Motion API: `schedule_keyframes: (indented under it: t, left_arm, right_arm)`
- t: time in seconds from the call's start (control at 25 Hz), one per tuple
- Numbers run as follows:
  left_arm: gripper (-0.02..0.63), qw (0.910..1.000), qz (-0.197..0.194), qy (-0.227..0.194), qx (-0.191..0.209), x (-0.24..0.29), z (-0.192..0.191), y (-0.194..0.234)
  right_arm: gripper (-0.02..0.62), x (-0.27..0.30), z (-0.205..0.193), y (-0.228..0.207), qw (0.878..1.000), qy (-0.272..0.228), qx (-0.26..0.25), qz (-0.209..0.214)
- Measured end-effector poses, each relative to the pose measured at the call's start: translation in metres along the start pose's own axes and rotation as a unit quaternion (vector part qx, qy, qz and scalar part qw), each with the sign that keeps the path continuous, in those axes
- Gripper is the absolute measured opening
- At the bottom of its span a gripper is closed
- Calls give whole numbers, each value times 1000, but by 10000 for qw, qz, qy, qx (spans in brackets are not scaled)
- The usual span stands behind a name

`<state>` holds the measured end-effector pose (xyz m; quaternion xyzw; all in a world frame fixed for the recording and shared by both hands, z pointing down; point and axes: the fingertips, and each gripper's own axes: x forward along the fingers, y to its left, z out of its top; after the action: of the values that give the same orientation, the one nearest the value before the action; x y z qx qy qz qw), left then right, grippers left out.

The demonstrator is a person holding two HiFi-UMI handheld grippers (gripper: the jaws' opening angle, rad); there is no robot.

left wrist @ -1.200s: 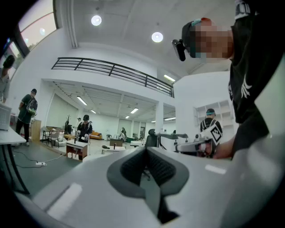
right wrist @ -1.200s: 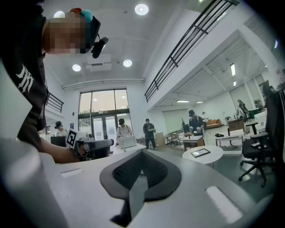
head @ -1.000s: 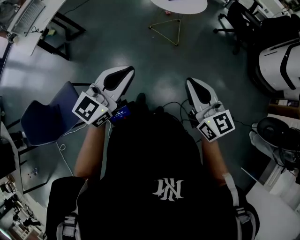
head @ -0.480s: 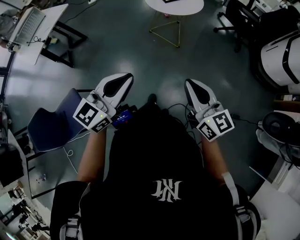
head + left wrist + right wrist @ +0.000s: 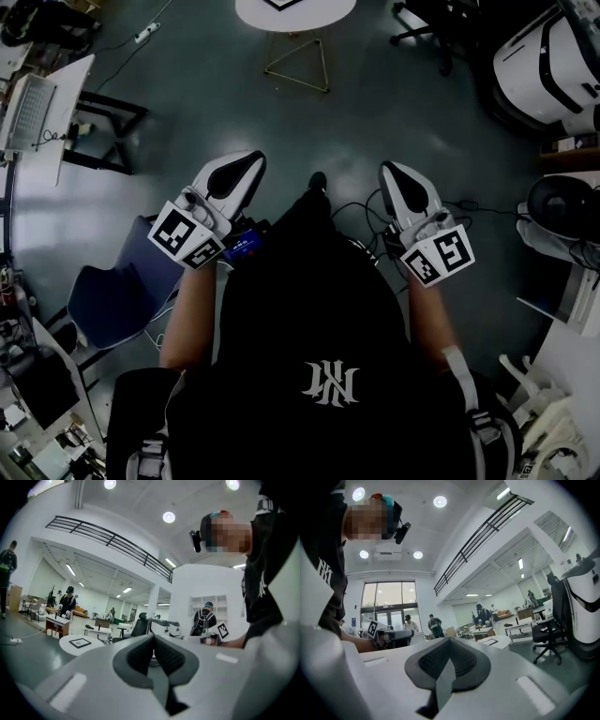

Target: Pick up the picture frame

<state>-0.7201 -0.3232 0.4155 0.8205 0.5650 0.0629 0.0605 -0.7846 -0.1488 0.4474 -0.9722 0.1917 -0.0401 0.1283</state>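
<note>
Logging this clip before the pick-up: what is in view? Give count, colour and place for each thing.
picture frame: one, dark, flat on the round table
round table: one, white top, thin gold-coloured legs, ahead of the person
chair: one, blue, at the person's left
desk: one, white, far left
laptop: one, pale, on the desk
office chair: one, black, right of the round table
bystanders: several, dark clothing, far background
left gripper: one, white, dark pads, shut, empty
right gripper: one, white, dark pads, shut, empty

Blk tee [image 5: 300, 309] w/ white logo [image 5: 334, 382]
</note>
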Motion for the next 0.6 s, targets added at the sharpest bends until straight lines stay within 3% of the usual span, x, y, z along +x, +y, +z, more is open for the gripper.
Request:
schedule_keyframes:
  t: [0.28,0.6]
  left_arm:
    - [3,9994,-320,97,-31,32,1,1]
    - [3,9991,-320,224,-136,81,-4,60]
  right_arm:
    - [0,4,-12,-20,9994,251,60,-223]
    - [0,63,-7,-56,9986,517,63,-120]
